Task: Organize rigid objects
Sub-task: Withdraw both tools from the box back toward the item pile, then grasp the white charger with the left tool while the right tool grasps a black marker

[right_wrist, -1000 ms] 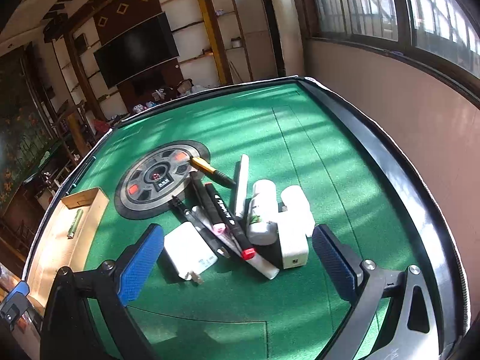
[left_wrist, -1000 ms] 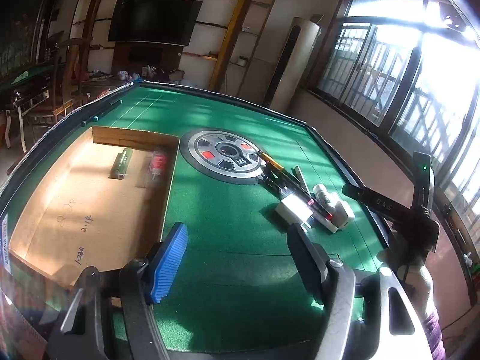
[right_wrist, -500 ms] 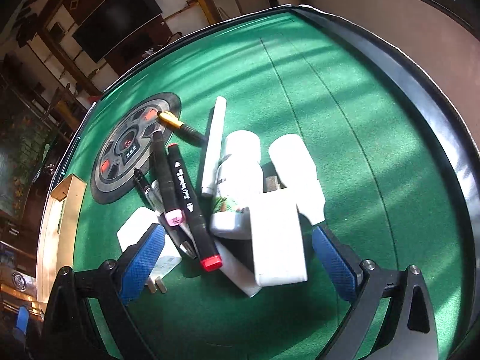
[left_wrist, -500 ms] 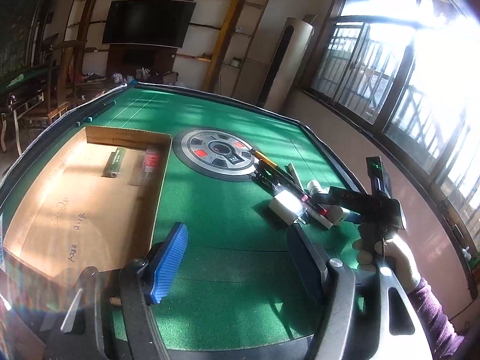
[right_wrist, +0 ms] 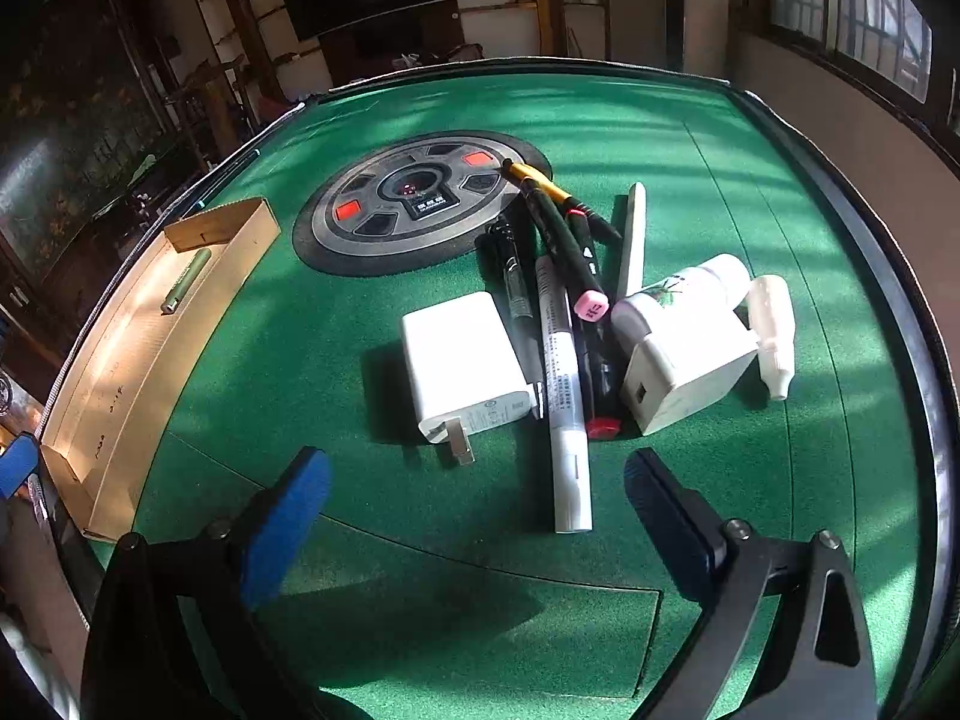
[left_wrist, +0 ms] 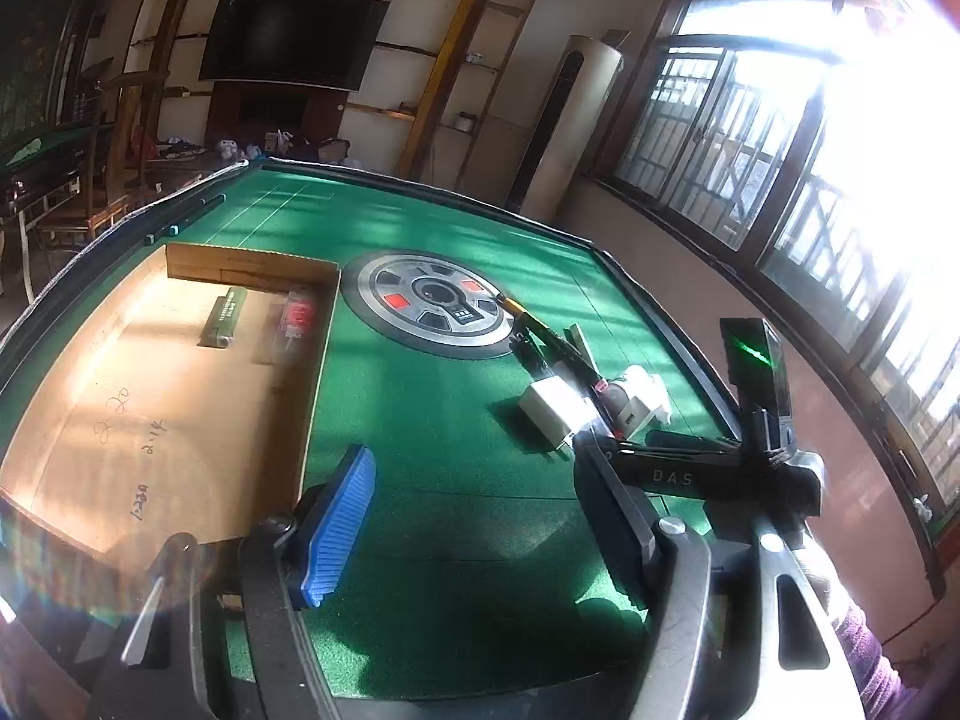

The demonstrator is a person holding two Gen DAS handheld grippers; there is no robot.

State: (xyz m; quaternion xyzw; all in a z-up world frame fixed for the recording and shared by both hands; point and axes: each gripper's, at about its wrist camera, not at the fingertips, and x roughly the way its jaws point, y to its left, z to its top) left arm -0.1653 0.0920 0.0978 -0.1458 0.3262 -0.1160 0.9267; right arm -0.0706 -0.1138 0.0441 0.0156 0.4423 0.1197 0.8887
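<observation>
A cluster of small rigid things is lying on the green felt of the table (right_wrist: 690, 120), between the round grey dial (right_wrist: 420, 198) set in the table's middle and the dark padded rim on the window side. On the near left of the cluster a white plug charger (right_wrist: 465, 360) is sitting flat with its metal prongs pointing toward the camera. Just beside it a long white marker (right_wrist: 561, 384) is stretching toward the right tongs (right_wrist: 474, 510), and a black marker with a red cap (right_wrist: 600, 387) is lying against it. A black marker with a pink cap (right_wrist: 576, 264), a slim black pen (right_wrist: 513, 276) and a gold-banded pen (right_wrist: 543, 183) are fanning back toward the dial, with a flat white stick (right_wrist: 633, 240) next to them. On the right, a second white charger block (right_wrist: 690, 372) is touching a white bottle with a leaf print (right_wrist: 684, 294), and a small white dropper bottle (right_wrist: 774, 324) is resting just beyond it.

The right tongs are hovering above the near end of the cluster, blue pads standing well apart and gripping nothing.

Far to the left, a shallow cardboard tray (left_wrist: 312, 396) is sitting on the felt, holding a green tube (left_wrist: 225, 318) and a red-labelled item (left_wrist: 297, 321) near its far wall.

The left tongs (left_wrist: 474, 516) are hanging over bare felt beside the tray, pads spread wide and empty. A hand in a purple sleeve (left_wrist: 870, 654) is holding the right-hand tool at that view's edge.
</observation>
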